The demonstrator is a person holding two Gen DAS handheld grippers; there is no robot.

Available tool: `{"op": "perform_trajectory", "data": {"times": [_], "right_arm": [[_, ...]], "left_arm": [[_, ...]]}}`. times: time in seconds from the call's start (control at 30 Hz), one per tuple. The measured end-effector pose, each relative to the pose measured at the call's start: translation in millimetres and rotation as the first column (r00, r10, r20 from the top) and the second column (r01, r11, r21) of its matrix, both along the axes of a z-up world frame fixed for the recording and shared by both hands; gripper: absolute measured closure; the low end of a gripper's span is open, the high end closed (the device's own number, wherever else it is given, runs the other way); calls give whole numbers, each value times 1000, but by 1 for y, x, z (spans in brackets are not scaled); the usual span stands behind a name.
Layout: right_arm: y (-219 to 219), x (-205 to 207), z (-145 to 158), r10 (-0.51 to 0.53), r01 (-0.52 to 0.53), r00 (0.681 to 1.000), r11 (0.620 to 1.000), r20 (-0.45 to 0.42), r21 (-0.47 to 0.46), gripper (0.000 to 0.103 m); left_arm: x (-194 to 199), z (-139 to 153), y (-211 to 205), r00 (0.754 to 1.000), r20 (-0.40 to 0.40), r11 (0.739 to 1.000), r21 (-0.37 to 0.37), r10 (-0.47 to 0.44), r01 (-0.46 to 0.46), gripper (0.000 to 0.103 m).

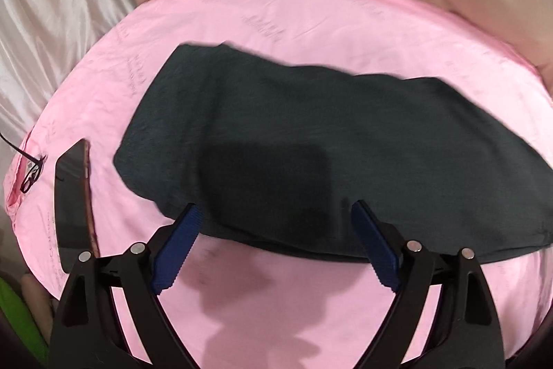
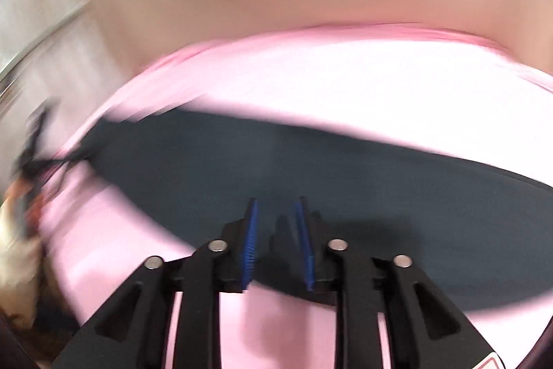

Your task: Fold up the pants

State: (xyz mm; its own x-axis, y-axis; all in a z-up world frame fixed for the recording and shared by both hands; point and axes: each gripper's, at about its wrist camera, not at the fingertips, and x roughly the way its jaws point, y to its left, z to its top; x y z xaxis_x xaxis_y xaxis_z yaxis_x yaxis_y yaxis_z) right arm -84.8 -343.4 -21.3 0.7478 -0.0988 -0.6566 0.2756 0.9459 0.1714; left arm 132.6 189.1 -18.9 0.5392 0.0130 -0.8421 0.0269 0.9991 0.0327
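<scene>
Pants (image 1: 311, 140) lie folded on pink sheet (image 1: 311, 16). Left gripper (image 1: 273, 213) jaws released; right gripper (image 2: 276, 206) jaws parted, empty. Next: regrip hem at 6 o'clock.

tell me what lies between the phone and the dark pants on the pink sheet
Only bare pink sheet. In the left wrist view the phone lies left of the folded dark pants with a clear strip between them. The right wrist view is too blurred to tell.

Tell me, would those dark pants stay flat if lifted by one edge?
Probably not. The dark pants lie limp and wrinkled on the pink sheet, so they would likely droop. They look thin, likely light, and should slide rather than roll.
</scene>
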Motion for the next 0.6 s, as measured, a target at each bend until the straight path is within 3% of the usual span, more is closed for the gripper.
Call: {"op": "perform_trajectory", "data": {"times": [0.07,0.17,0.27,0.4,0.43,0.5,0.53,0.6], "right_arm": [[-76,-37,7,-223,223,975,975,-9,-24,63],[-152,-63,14,-374,368,927,924,-39,-108,58],[-194,-59,9,-370,362,925,927,-83,-94,50],[-219,-41,-12,-299,295,943,954,-144,-52,49],[-220,-31,-22,-280,277,943,960,-182,-42,51],[-223,-28,-29,-240,238,949,971,-206,-36,97],[-218,-30,-19,-243,233,956,969,-165,-76,97],[-220,-43,6,-234,231,971,971,-53,-56,97]], "left_arm": [[-8,6,-20,999,18,1000,2,-27,27,15],[-8,5,-56,997,19,997,-14,-70,70,14],[-4,-2,-91,996,-5,995,-36,-94,93,14],[1,-16,-132,992,-45,992,-22,-122,121,14],[2,-18,-138,991,-54,993,-17,-120,119,14],[6,-22,-147,991,-75,994,0,-113,113,14],[7,-22,-149,991,-78,994,10,-107,108,14],[10,-21,-155,992,-74,994,36,-101,104,14]]}}
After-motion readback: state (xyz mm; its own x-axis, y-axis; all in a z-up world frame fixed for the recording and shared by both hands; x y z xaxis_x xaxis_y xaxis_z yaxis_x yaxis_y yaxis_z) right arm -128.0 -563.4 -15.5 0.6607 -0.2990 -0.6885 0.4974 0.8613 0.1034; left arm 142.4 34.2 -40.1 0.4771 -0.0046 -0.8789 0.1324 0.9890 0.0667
